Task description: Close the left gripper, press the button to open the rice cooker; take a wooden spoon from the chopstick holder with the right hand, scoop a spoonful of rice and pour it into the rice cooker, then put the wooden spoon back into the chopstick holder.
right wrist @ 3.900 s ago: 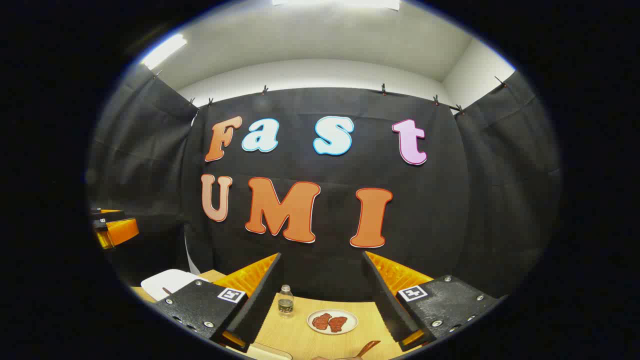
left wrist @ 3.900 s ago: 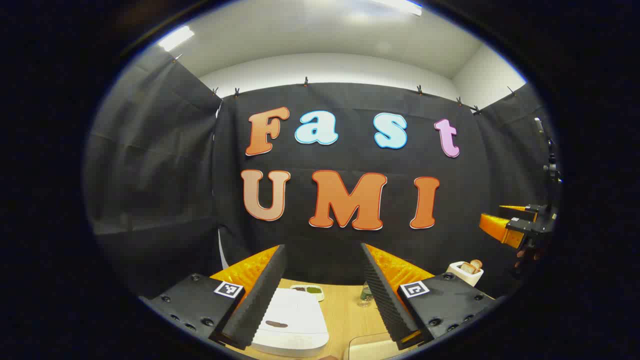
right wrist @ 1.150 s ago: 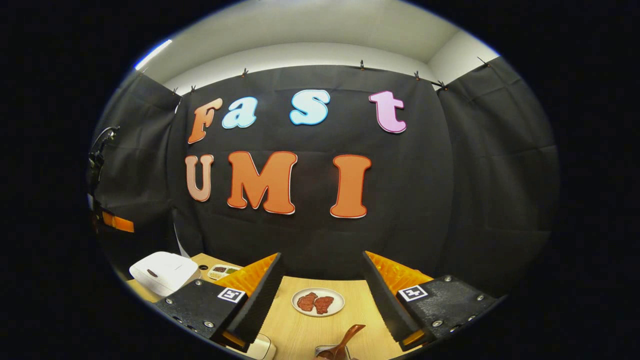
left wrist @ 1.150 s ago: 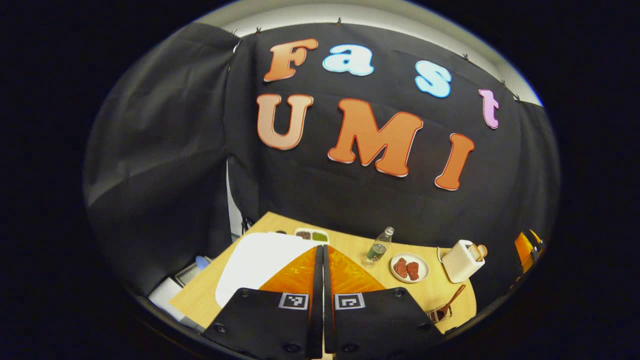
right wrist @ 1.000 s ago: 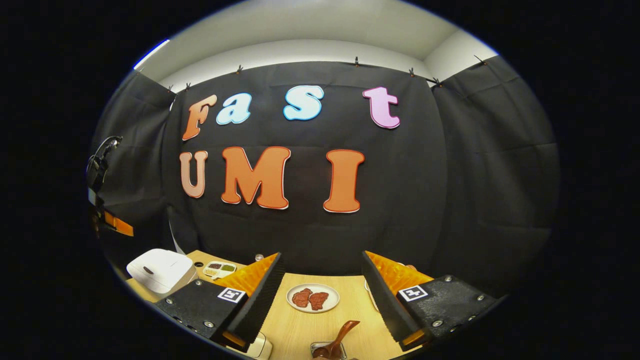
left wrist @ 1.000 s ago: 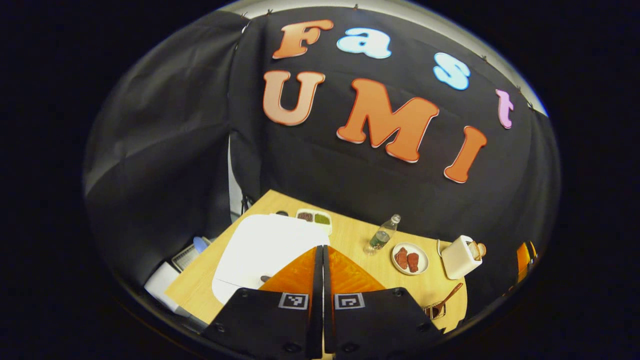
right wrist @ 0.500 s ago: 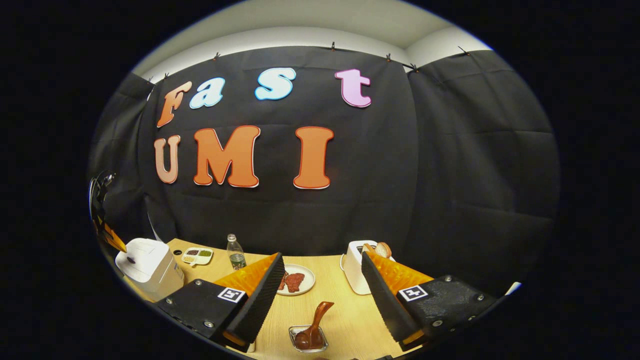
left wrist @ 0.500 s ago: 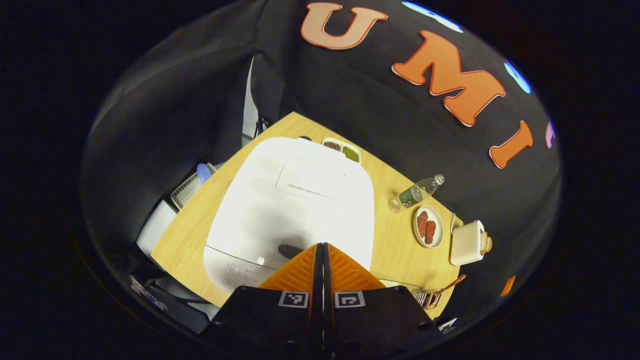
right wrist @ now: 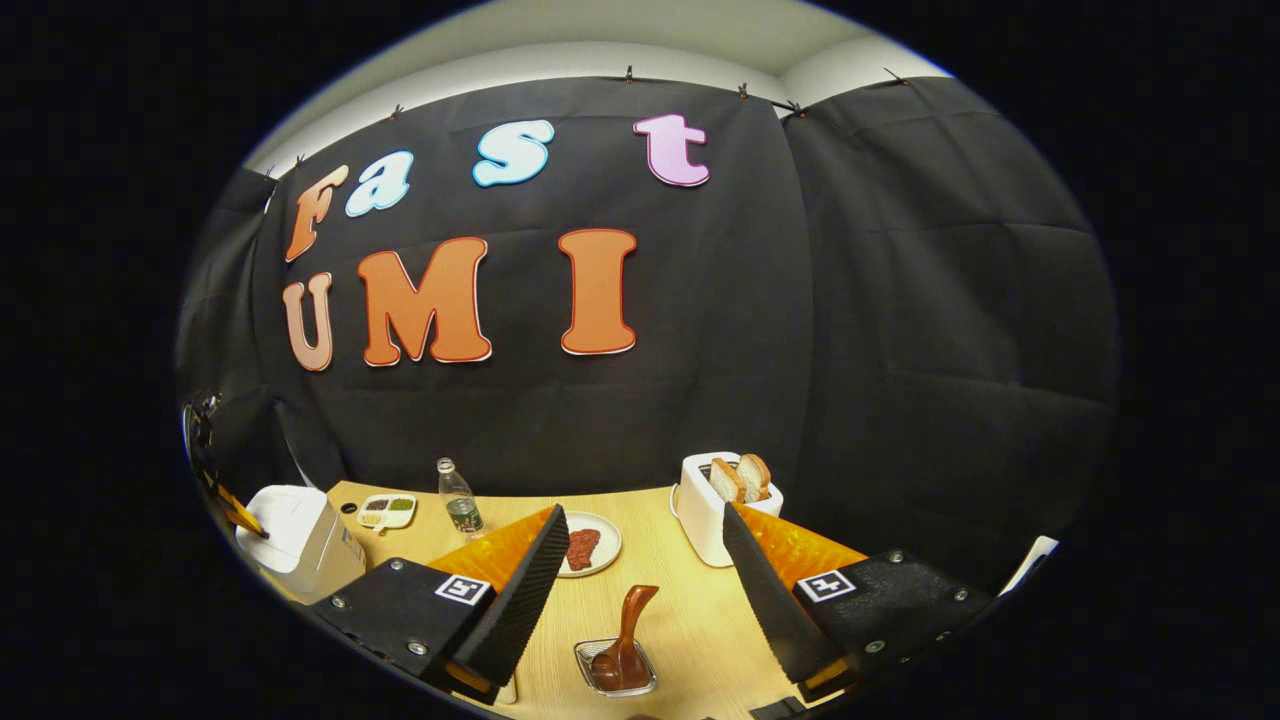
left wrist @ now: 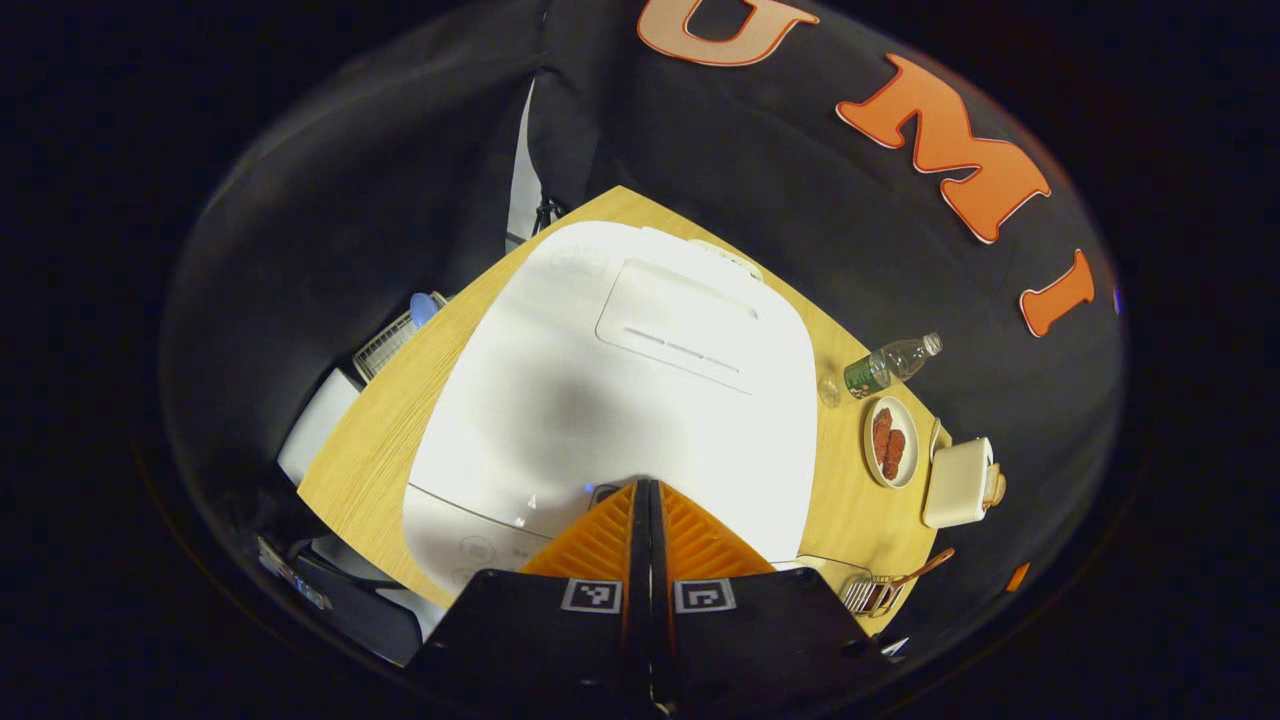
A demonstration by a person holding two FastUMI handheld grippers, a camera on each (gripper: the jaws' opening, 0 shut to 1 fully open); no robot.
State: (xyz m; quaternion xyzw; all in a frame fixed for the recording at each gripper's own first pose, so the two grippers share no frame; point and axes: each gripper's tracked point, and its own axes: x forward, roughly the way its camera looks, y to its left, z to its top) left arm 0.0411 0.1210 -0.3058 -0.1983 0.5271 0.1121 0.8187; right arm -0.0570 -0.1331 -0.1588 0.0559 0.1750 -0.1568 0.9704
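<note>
The white rice cooker (left wrist: 620, 390) stands on the wooden table (left wrist: 400, 430), its lid down. My left gripper (left wrist: 645, 484) is shut with nothing held, its tips at the lid's front edge, right by the button (left wrist: 603, 490). In the right gripper view the cooker (right wrist: 295, 540) sits far left, with the left gripper (right wrist: 240, 518) over it. The wooden spoon (right wrist: 628, 620) stands bowl-down in the small chopstick holder (right wrist: 615, 672). My right gripper (right wrist: 642, 514) is open and empty, above and short of the spoon. Spoon (left wrist: 925, 568) and holder (left wrist: 868, 593) also lie at the lower right.
A toaster (right wrist: 722, 515) with bread slices stands behind the right finger. A plate of meat (right wrist: 588, 545), a water bottle (right wrist: 458, 500) and a small divided dish (right wrist: 385, 510) sit toward the back of the table. A basket (left wrist: 390, 340) lies beyond the table's left edge.
The left gripper has shut, tipped down and come in on the cooker lid's front edge. The right gripper has swung right and lower, bringing the spoon and toaster between its open fingers.
</note>
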